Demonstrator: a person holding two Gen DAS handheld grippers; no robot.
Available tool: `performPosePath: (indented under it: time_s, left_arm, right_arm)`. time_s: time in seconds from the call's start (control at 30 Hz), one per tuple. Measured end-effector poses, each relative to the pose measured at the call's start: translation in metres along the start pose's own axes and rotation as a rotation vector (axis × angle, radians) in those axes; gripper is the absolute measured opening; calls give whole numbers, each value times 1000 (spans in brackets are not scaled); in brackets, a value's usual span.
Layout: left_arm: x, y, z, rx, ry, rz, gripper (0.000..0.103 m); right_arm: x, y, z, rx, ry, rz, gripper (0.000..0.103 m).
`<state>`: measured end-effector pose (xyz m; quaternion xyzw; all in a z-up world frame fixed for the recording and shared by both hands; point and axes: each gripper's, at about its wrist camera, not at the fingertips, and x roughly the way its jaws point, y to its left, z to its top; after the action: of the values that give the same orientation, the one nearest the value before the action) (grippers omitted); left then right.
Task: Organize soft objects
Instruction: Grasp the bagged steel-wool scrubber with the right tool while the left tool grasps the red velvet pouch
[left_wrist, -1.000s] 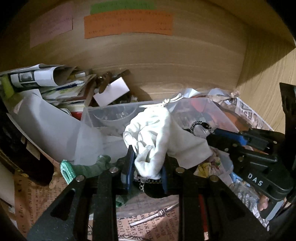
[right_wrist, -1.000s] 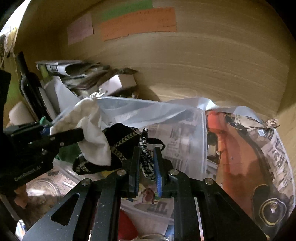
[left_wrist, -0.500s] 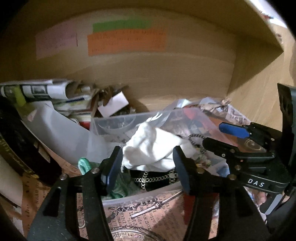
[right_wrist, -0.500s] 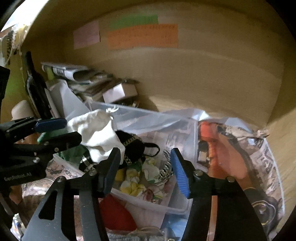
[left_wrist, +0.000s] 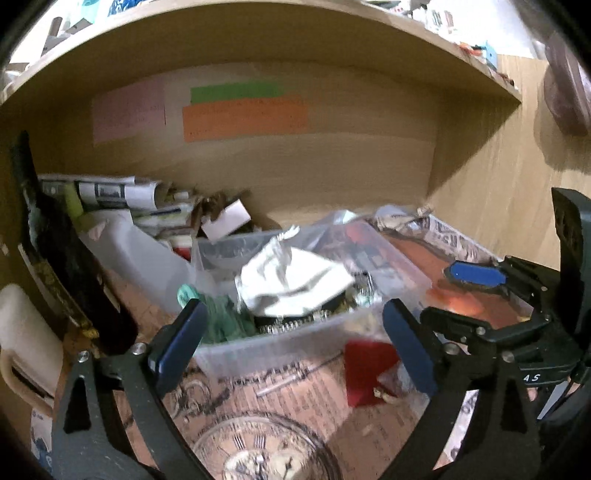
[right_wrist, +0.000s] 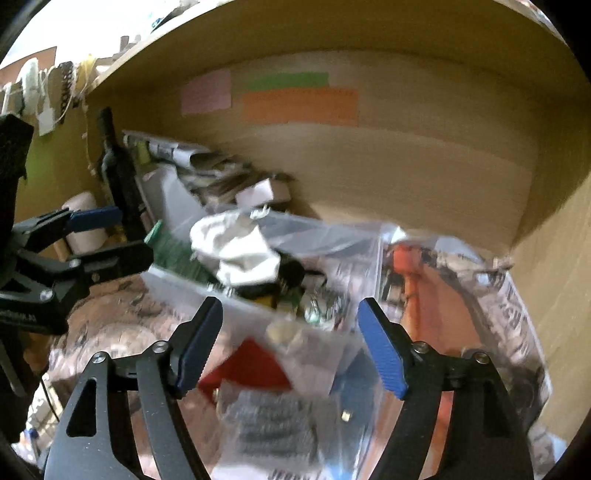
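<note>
A clear plastic bin (left_wrist: 280, 350) sits on the shelf floor and holds soft items. A white cloth (left_wrist: 291, 284) lies on top, over a black chain-trimmed piece (left_wrist: 295, 323), with a green knit item (left_wrist: 218, 317) at its left. The bin (right_wrist: 258, 317), white cloth (right_wrist: 240, 251) and green item (right_wrist: 173, 251) also show in the right wrist view. My left gripper (left_wrist: 291, 347) is open and empty in front of the bin. My right gripper (right_wrist: 288, 347) is open and empty, back from the bin's near side.
A dark bottle (left_wrist: 55, 258) and a white jug (left_wrist: 22, 343) stand at the left. Rolled newspapers (left_wrist: 107, 192) lie at the back left. An orange item wrapped in newspaper (right_wrist: 436, 302) lies to the right. A red piece (left_wrist: 369, 369) lies before the bin.
Both grippers opened, letting go of the white cloth and the black braided piece into the bin, then pulled back away from it.
</note>
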<state>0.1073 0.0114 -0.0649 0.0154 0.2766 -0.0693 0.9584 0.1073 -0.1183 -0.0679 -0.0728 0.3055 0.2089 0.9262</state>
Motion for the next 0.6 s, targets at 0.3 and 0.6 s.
performPosePath:
  time_s: [0.3,0.6]
  left_arm:
    - [17,-7,-39,4,117,-25,97]
    - [43,-26,-57,28,222,-63,97]
  right_arm:
    - [21,-4,-49,40,163,7,76]
    - [22,-18,-70,87,205,44,55]
